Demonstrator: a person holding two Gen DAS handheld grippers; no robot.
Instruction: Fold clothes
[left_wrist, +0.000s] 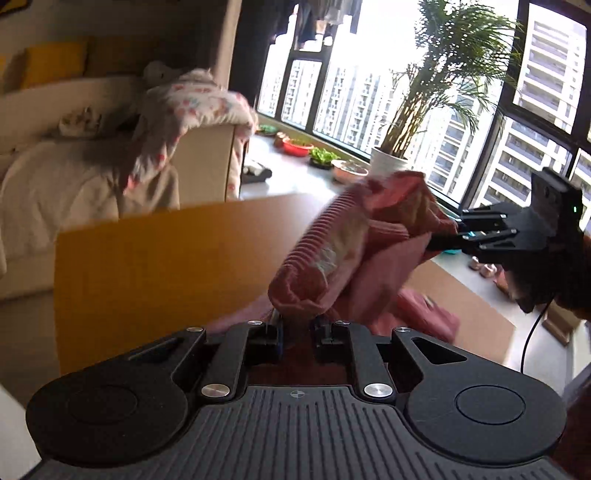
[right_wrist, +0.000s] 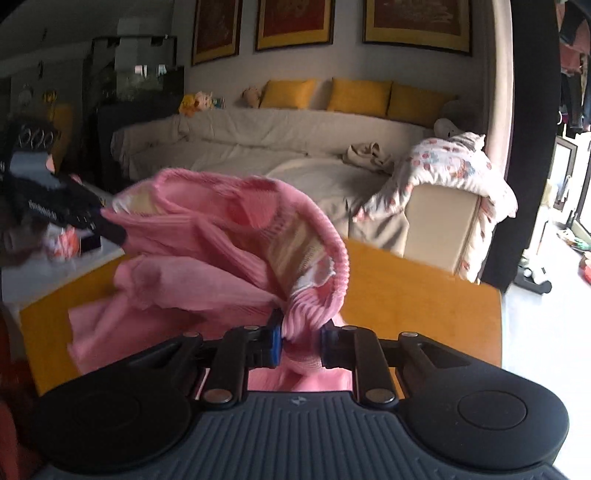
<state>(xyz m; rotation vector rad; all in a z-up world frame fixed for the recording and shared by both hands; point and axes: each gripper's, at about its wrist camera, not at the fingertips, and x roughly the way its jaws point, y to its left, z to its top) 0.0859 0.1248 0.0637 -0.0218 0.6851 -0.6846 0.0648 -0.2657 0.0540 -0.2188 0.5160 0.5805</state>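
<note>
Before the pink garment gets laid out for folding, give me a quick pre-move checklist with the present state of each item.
1. Left claw shut on the pink ribbed knit garment: ok, the ribbed hem is pinched between its pads.
2. Right claw shut on the same garment: ok.
3. Garment lifted off the yellow wooden table: mostly ok; whether its lower part touches cannot tell.
4. Garment spread flat between the claws: not ok, it hangs bunched and twisted.
5. Bare table to lay it on: ok, open yellow surface shows in both views.
6. Which edge each claw holds: cannot tell beyond ribbed trim.
</note>
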